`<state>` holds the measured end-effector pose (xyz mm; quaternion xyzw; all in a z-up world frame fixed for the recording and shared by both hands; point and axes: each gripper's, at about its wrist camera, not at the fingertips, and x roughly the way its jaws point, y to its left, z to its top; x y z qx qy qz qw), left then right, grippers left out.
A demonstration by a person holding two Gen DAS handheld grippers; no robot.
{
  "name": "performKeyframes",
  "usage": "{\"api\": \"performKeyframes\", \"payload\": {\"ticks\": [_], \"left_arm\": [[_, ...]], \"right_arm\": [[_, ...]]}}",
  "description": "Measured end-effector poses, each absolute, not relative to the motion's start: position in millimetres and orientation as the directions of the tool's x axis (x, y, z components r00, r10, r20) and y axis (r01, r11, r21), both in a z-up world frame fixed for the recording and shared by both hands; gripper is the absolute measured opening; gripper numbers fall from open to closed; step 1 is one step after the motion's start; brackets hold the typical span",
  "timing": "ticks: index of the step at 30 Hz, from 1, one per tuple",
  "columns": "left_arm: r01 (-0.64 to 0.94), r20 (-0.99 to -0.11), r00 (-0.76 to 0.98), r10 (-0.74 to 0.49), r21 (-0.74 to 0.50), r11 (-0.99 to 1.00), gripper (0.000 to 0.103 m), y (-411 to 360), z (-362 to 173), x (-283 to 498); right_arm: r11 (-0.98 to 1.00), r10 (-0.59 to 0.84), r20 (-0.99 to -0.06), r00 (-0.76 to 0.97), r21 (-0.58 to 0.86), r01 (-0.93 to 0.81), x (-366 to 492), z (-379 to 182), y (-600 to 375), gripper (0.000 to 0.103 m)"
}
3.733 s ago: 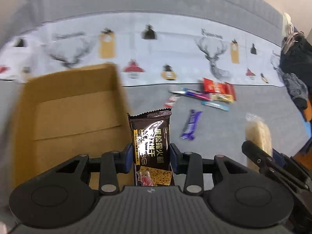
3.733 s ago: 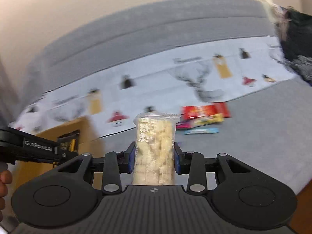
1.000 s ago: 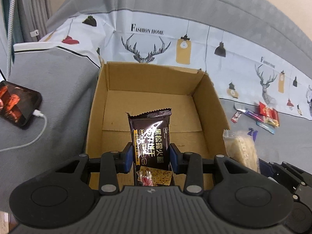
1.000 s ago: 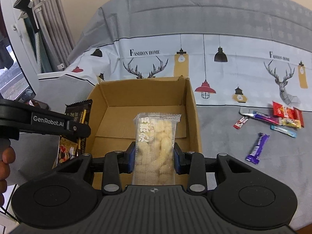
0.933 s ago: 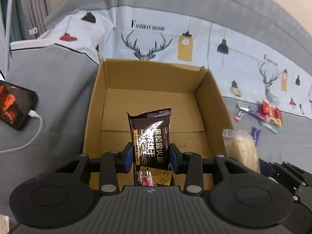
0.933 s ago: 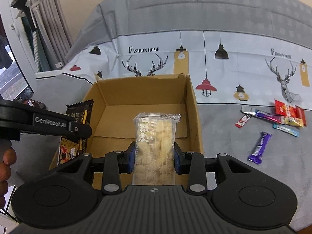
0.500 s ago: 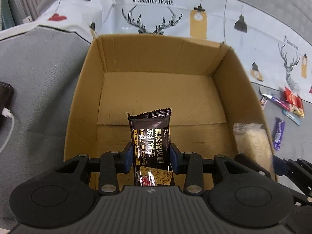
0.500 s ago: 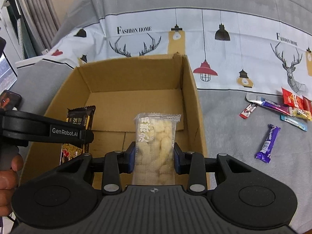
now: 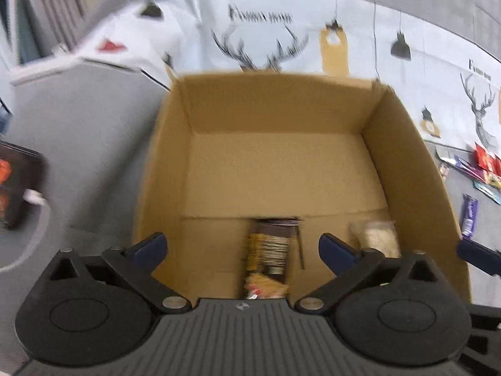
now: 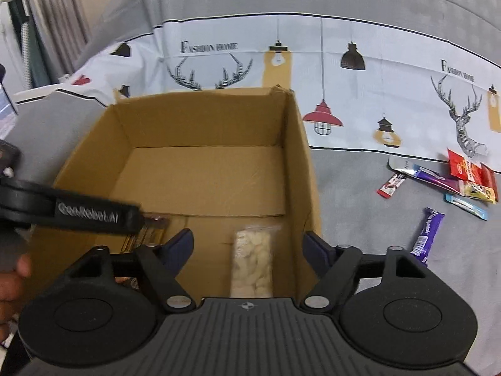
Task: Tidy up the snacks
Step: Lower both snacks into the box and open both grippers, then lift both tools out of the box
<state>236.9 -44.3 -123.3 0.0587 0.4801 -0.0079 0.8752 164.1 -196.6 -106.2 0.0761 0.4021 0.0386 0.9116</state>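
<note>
Both snacks loose over the cardboard box [image 10: 300,163]

Left gripper [image 9: 241,246] jaws opening, dark cracker packet [image 9: 271,250] unclamped between them; right gripper [image 10: 249,246] jaws opening around the pale puffed-rice bar [image 10: 252,263], lower centre of frame.

Grey bedspread [image 10: 360,206], white sheet [image 10: 369,72] printed with deer and lamps, phone [image 9: 15,185] with white cable at left, curtains [image 10: 53,15]

"FASHION HOME" is printed twice on the patterned cloth [image 10: 360,94], above the deer heads. "GenRobot.AI" stands in white on the left tongs [image 10: 94,216] arm, blurred. Snack wrapper print unreadable.
</note>
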Motion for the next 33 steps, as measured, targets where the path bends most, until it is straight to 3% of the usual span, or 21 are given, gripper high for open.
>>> {"api": "performKeyframes", "payload": {"ticks": [2, 12, 33], "left_arm": [[0.081, -0.848, 0.528, 0.053, 0.113, 0.990, 0.103, -41, -121, 227], [0.070, -0.869, 0.495, 0.024, 0.067, 0.995, 0.103, -16, -102, 138], [0.068, -0.770, 0.638, -0.001, 0.055, 0.996, 0.103, -17, -27, 26]], "right_arm": [[0.987, 0.119, -0.728, 0.675, 0.162, 0.001, 152, -100, -197, 0.088], [0.972, 0.161, -0.722, 0.673, 0.235, 0.020, 75, -70, -197, 0.092], [0.974, 0.137, -0.583, 0.801, 0.228, -0.001, -45, -15, -193, 0.097]]}}
